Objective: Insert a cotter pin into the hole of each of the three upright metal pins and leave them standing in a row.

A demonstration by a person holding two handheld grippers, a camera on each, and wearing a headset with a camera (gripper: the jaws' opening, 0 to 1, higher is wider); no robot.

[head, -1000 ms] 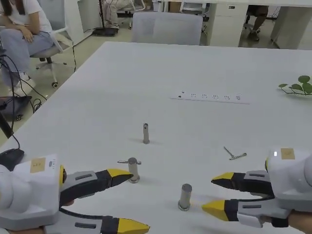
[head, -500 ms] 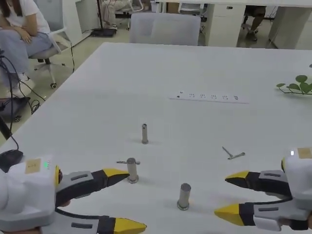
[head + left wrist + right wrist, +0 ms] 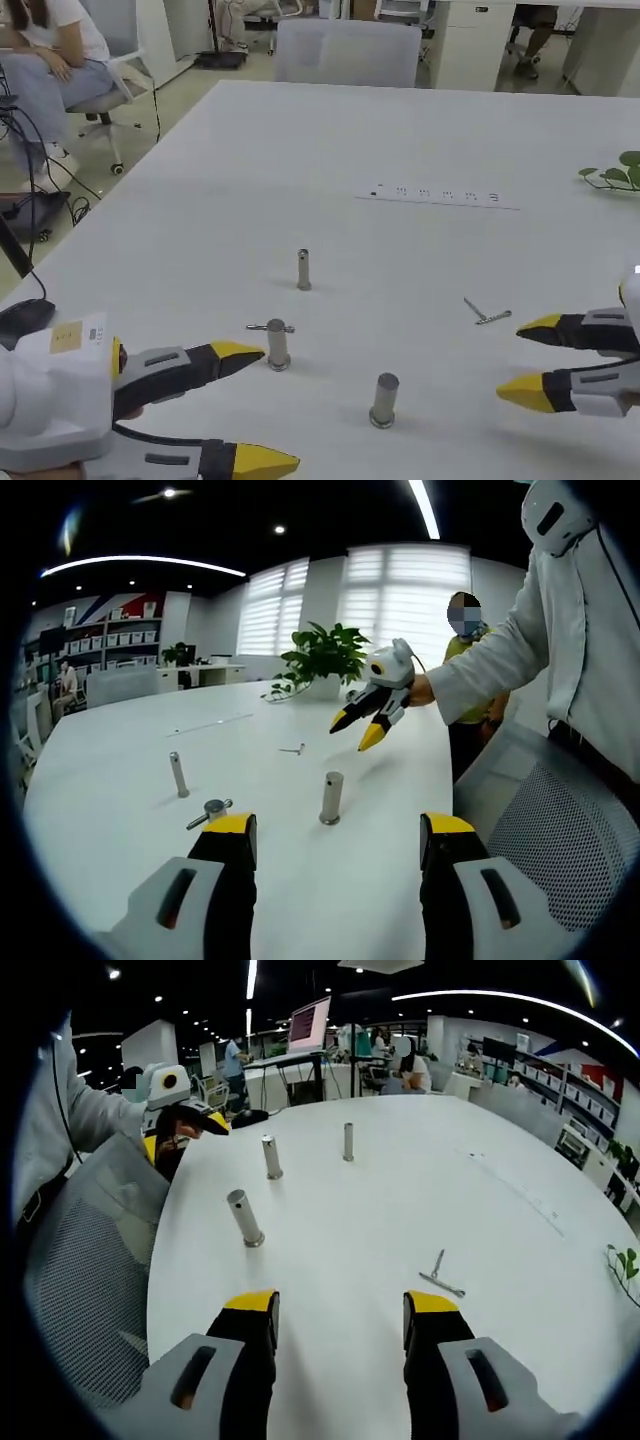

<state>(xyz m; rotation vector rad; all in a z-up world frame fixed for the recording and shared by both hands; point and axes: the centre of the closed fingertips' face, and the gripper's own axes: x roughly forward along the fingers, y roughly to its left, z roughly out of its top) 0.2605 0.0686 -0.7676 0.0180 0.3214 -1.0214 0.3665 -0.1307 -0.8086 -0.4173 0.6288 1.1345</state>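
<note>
Overhead, cotter pin [image 3: 263,327] through middle pin [image 3: 278,351].

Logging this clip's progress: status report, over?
Left tool open, empty, beside middle pin with fitted cotter pin. Right tool open, empty, near loose cotter pin. Unfitted: far pin, near pin. Power strip well beyond the work.

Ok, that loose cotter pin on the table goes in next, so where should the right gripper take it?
By its crossbar end, from above: the cotter pin lies flat on the table, so the open fingers of the right gripper can straddle it, probably leaving the straight shank free for a hole.
</note>
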